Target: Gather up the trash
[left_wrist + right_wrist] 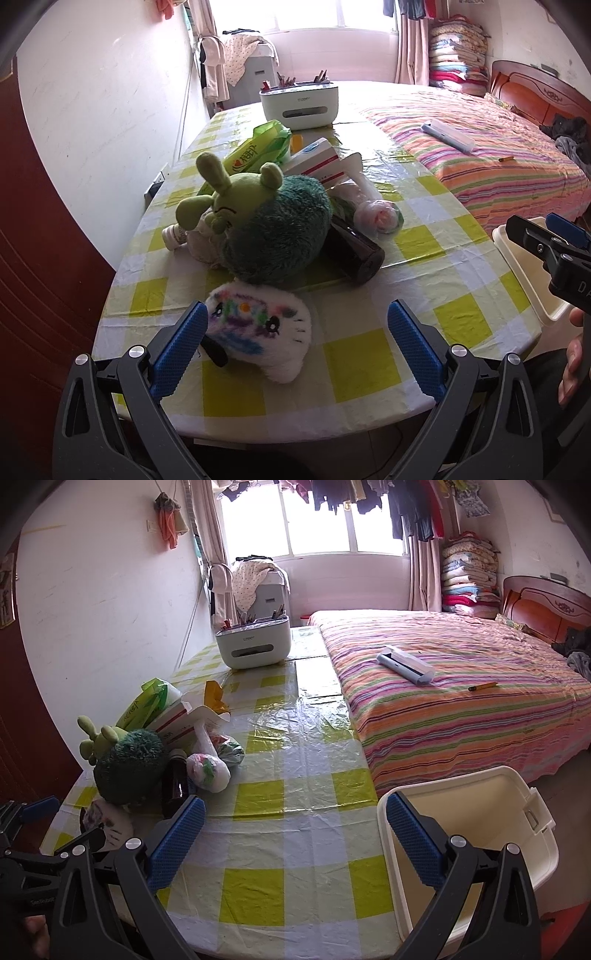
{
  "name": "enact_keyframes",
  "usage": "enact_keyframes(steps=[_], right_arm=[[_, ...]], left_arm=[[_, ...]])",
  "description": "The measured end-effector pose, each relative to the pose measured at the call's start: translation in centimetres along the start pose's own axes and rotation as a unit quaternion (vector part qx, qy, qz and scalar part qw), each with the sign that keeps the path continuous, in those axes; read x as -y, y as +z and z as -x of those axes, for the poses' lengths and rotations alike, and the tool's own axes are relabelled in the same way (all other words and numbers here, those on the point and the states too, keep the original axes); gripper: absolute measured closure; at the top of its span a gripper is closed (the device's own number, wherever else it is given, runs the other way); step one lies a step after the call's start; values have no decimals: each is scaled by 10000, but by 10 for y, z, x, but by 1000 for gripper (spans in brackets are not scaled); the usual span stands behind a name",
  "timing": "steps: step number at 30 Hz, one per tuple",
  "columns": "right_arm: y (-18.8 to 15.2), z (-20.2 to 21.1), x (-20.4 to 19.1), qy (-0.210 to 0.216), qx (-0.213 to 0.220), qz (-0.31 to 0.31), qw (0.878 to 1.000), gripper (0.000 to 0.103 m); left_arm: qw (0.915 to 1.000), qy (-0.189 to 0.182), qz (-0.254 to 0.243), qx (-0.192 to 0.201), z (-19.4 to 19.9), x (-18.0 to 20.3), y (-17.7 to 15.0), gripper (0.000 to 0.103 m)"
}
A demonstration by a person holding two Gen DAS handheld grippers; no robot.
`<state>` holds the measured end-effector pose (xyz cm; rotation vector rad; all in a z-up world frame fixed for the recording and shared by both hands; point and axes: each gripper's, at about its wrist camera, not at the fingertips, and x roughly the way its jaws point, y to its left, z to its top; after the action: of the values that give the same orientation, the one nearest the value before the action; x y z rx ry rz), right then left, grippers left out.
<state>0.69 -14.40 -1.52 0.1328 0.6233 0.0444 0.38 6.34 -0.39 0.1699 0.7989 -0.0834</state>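
Observation:
A pile lies on the checked tablecloth (424, 280): a knotted plastic bag of trash (376, 218), a red-and-white carton (321, 162), a green tissue pack (258, 147), a dark bottle (354, 254) and a small white bottle (175, 234). My left gripper (295, 332) is open at the table's near edge, its left pad beside a white plush toy (258, 339). My right gripper (295, 827) is open and empty, its right finger over the rim of a white bin (480, 834). The trash bag (208, 771) and dark bottle (177, 779) lie left of it.
A green plush toy (266, 229) lies across the pile. A white organiser box (299, 103) stands at the table's far end. A striped bed (461, 686) with a blue case (404, 664) and a pen runs along the table's right side. A wall is on the left.

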Motion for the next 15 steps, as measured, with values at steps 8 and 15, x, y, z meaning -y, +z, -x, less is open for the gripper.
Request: enact_keyframes(steps=[8,15], right_arm=[[9,-7,-17,173,15,224,9996,7],[23,-22,-46,637,-42,495,9967,7]], left_arm=[[10000,15,85,1,3,-11,-4,7],[9998,-42,167,-22,9,-29,-14,7]])
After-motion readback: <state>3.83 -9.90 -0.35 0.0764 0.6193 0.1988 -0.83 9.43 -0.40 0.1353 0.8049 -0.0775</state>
